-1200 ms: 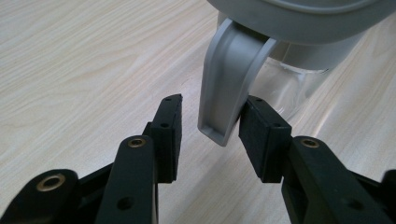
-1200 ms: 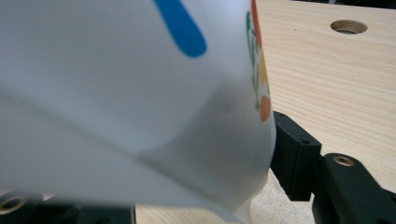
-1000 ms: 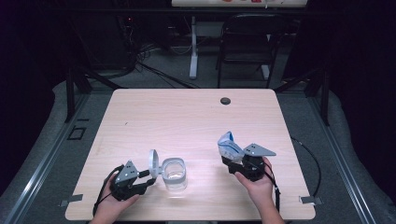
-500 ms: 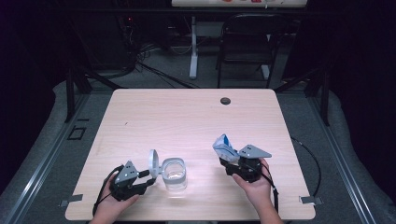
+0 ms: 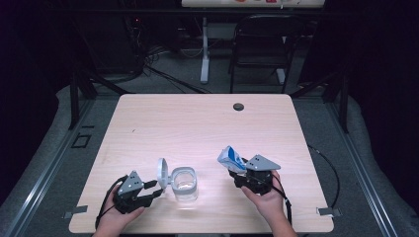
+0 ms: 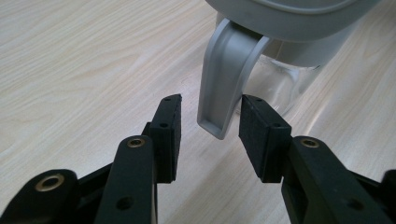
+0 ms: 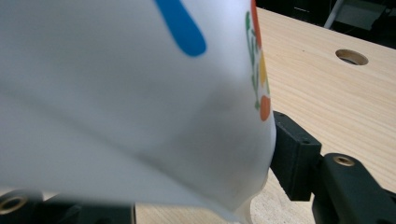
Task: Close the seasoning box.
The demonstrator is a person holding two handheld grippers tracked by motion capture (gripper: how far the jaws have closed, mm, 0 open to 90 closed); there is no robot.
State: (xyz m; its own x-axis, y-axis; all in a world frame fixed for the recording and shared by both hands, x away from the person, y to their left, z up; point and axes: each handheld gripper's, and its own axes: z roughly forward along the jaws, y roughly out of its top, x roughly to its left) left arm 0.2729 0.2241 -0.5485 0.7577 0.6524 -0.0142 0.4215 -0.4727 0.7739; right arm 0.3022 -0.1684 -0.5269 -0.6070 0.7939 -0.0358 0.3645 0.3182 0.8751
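A clear plastic container (image 5: 185, 183) stands near the table's front edge, its grey hinged lid (image 5: 162, 173) flipped up on the left side. My left gripper (image 5: 159, 189) lies low on the table just left of it. In the left gripper view the lid's grey latch tab (image 6: 224, 84) hangs between the open jaws of my left gripper (image 6: 210, 126), with a gap at the left pad. My right gripper (image 5: 238, 171) is shut on a white packet (image 5: 231, 159) with blue print, held up to the right of the container. The packet (image 7: 140, 93) hides one jaw; the other pad (image 7: 292, 154) presses its edge.
The light wooden table (image 5: 197, 123) has a round cable hole (image 5: 238, 106) near its far edge. A cable trails from each gripper off the front. A dark chair (image 5: 259, 49) and a desk leg stand beyond the table.
My right gripper has drifted slightly left and toward the front edge with the packet, closer to the container. The left gripper and the container have stayed put.
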